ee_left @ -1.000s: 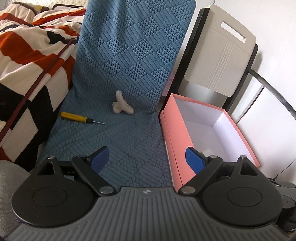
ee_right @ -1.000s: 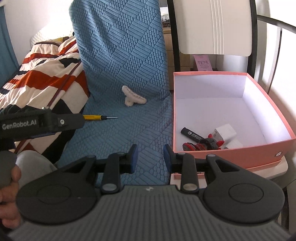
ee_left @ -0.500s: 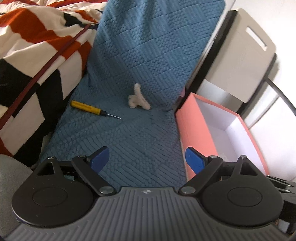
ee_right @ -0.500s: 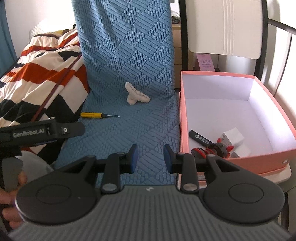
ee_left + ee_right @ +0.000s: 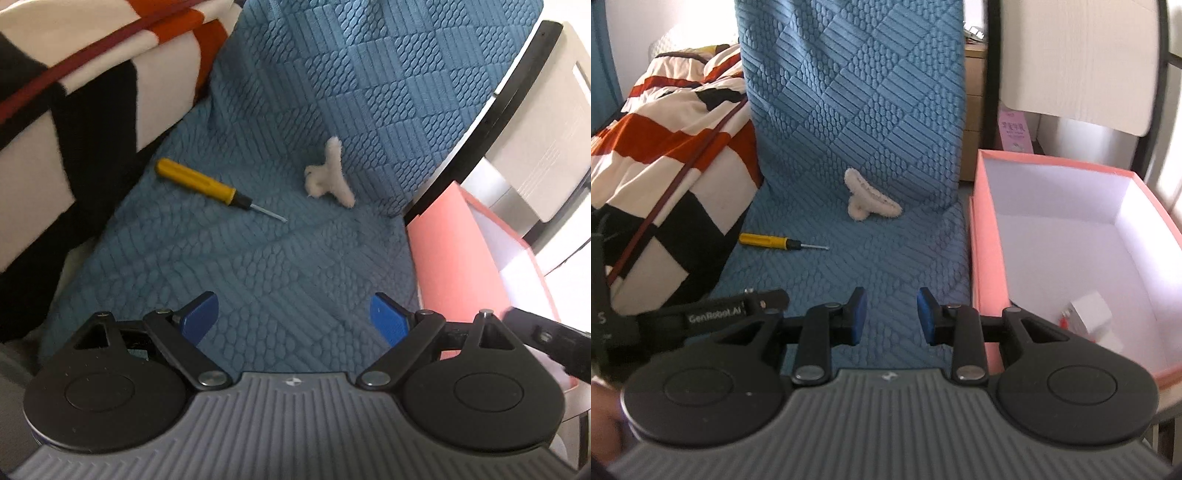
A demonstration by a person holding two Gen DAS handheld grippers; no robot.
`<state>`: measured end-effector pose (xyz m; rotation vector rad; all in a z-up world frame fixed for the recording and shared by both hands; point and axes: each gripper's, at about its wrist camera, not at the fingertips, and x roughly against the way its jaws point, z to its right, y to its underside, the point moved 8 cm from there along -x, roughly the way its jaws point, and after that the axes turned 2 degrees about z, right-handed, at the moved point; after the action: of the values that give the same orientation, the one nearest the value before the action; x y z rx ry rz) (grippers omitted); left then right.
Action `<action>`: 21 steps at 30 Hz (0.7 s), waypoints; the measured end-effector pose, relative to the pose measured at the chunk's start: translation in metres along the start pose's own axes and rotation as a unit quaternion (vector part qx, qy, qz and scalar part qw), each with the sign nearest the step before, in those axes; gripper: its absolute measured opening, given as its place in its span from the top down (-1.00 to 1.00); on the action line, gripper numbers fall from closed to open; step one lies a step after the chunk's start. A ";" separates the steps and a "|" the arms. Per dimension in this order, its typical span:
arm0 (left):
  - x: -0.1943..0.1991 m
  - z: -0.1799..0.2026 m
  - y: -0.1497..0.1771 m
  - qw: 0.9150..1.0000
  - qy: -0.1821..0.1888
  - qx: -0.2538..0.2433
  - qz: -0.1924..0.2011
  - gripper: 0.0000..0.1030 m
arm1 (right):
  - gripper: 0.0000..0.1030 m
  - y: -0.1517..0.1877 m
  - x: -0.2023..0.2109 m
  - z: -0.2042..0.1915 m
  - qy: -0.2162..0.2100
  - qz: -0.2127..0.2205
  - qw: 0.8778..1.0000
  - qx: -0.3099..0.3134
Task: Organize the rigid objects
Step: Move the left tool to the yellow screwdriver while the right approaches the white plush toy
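A yellow-handled screwdriver [image 5: 207, 186] and a fuzzy white hair claw [image 5: 328, 177] lie on the blue quilted seat [image 5: 258, 266]. Both show in the right wrist view too, the screwdriver [image 5: 772, 242] left of the claw [image 5: 868, 201]. A pink box [image 5: 986, 254] with a white inside stands to the right, with a white block [image 5: 1089, 312] and a bit of something red in it. My left gripper [image 5: 291, 317] is wide open and empty over the seat, short of both objects. My right gripper [image 5: 892, 317] is narrowly open and empty beside the box.
A striped red, white and black blanket [image 5: 665, 147] lies to the left. The blue cover rises up the chair back [image 5: 857, 92]. A second chair with a white back [image 5: 1078, 55] stands behind the box [image 5: 450, 266]. The left gripper's body [image 5: 713, 314] shows at the right view's lower left.
My left gripper has moved forward and left toward the screwdriver and claw, which look larger. My right gripper has shifted left and closer over the seat; its jaws stay the same.
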<state>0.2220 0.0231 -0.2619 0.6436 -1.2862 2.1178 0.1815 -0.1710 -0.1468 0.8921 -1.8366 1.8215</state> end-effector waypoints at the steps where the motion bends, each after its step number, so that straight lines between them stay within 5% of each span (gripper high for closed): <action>1: -0.002 0.001 -0.002 1.000 -0.003 -0.008 0.002 -0.79 | 0.35 -0.003 -0.006 -0.002 -0.003 0.000 1.000 0.002; 21: -0.057 -0.034 -0.038 0.998 -0.041 0.038 -0.010 -0.79 | 0.35 -0.025 -0.093 -0.016 -0.041 0.008 0.999 0.016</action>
<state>0.2854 0.0555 -0.2895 0.7808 -1.2432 2.1513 0.2627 -0.1393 -0.1910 0.9791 -1.8750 1.8543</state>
